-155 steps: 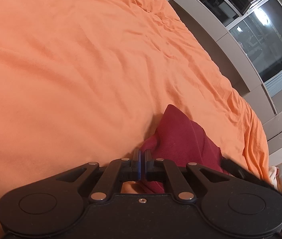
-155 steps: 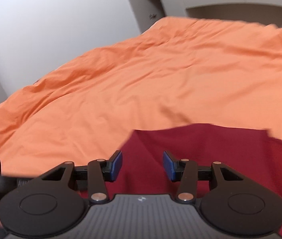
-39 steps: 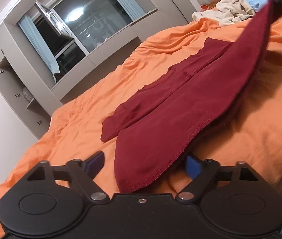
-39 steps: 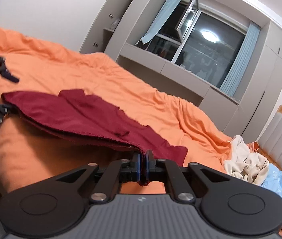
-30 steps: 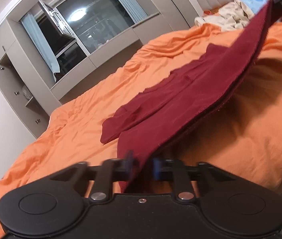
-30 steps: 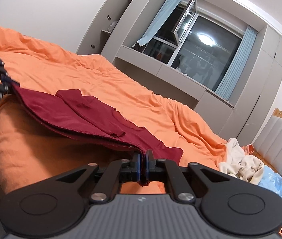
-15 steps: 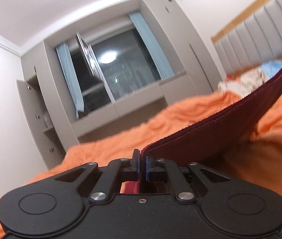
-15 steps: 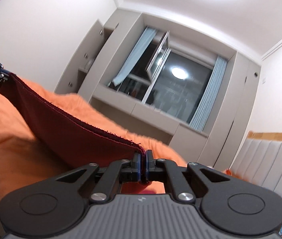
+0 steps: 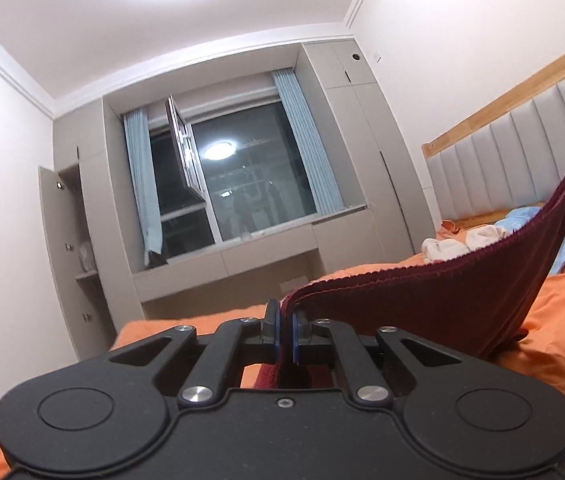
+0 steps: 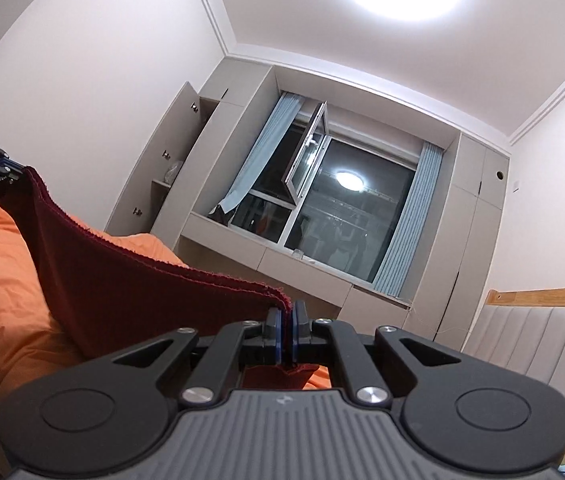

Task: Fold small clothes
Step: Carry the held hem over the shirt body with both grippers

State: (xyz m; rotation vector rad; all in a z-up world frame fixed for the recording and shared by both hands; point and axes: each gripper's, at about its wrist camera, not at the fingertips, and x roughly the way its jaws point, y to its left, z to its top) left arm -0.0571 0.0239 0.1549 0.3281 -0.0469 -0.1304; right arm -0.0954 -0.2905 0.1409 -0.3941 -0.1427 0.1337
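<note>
Presently the left gripper (image 9: pixel 286 334) has its jaws clamped on one corner of the dark red garment (image 9: pixel 434 304), the blue pads pressed flat against the fabric with the hem emerging just above them. Likewise, the right gripper (image 10: pixel 286 336) is closed on the opposite corner of the same garment — cloth shows between and below its pads. Both grippers point roughly level. The garment spans between the two grippers as a sagging sheet, its upper edge taut and frayed, its lower part hanging toward the orange bedsheet (image 9: pixel 562 312). Further out, pale clothes (image 9: pixel 462 242) lie near a padded headboard (image 9: pixel 522 152) — beyond stands a dark window (image 10: pixel 338 216) with blue curtains.
</note>
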